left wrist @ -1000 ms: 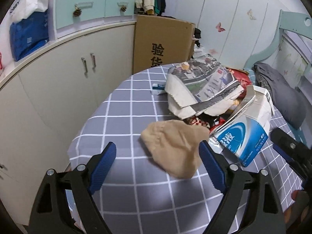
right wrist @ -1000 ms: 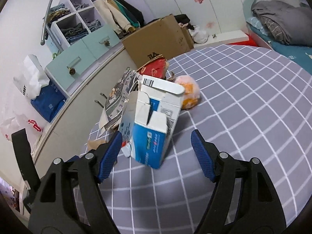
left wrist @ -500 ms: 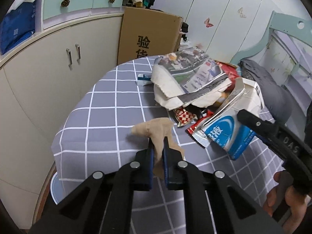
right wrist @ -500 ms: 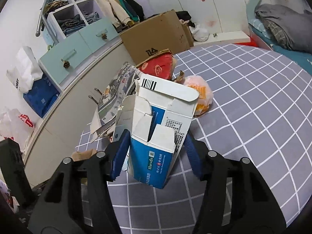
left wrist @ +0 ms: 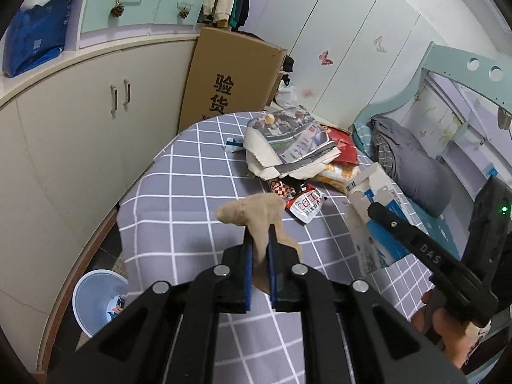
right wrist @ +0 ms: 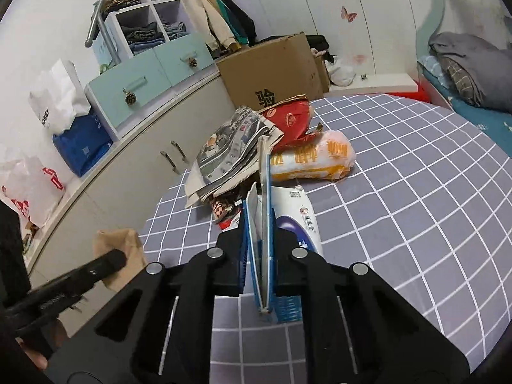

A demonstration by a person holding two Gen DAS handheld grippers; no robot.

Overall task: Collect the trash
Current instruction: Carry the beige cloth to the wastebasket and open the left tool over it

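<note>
My left gripper (left wrist: 260, 246) is shut on a beige crumpled cloth (left wrist: 252, 216) and holds it above the grey checked table (left wrist: 192, 192). My right gripper (right wrist: 260, 230) is shut on a blue and white carton (right wrist: 265, 256), squeezed flat between the pads; the carton also shows in the left wrist view (left wrist: 374, 220). A trash pile lies behind: a folded newspaper (left wrist: 288, 142), a red snack bag (right wrist: 288, 121), an orange bag (right wrist: 310, 160) and small red wrappers (left wrist: 304, 204). The beige cloth also shows in the right wrist view (right wrist: 118, 243).
A light blue bin (left wrist: 96, 300) stands on the floor left of the table. White cabinets (left wrist: 64, 134) and a cardboard box (left wrist: 230, 73) stand behind the table. A bed with a grey blanket (left wrist: 412, 166) is on the right.
My left gripper closed on the beige cloth and lifted it. My right gripper closed on the carton and squeezed it flat.
</note>
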